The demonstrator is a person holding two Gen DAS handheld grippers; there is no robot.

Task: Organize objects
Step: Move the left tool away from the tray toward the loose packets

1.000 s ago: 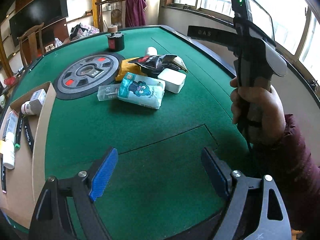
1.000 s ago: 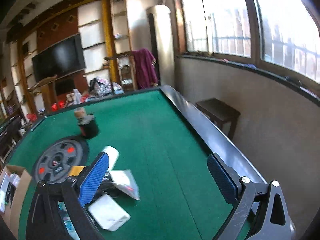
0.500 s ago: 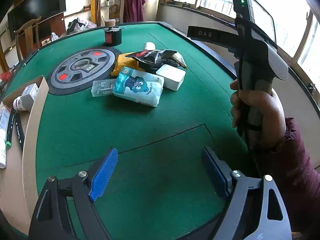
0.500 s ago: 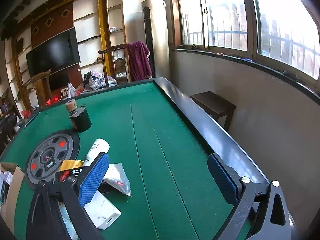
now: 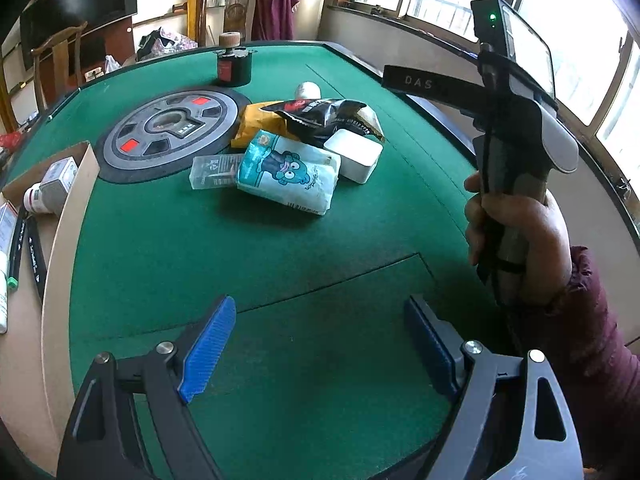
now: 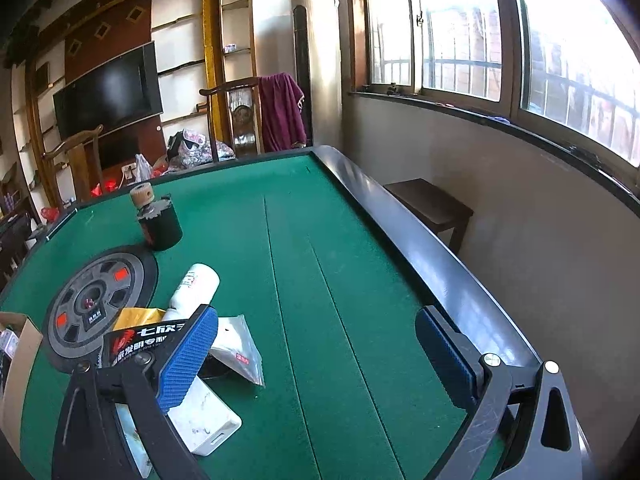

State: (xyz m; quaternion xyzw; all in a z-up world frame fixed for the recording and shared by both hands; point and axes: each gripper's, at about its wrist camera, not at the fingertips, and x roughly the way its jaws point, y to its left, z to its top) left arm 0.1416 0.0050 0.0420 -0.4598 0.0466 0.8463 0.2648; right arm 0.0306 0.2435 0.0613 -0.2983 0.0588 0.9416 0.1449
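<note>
Both cameras have drawn nearer the pile. Your left gripper (image 5: 316,344) and right gripper (image 6: 316,354) gape wide, empty. Ahead lies the tissue pack (image 5: 289,172), its long axis running left-right; your right gripper hangs nearer.

A flat-screen television (image 6: 108,90) hangs on the wall at upper left of the right-wrist frame. A maroon cloth (image 6: 280,110) drapes over a wooden chair (image 6: 236,120) at upper centre, beside a tall standing air conditioner (image 6: 316,68). A dark stool (image 6: 430,200) stands below the barred windows (image 6: 496,40) at right.
</note>
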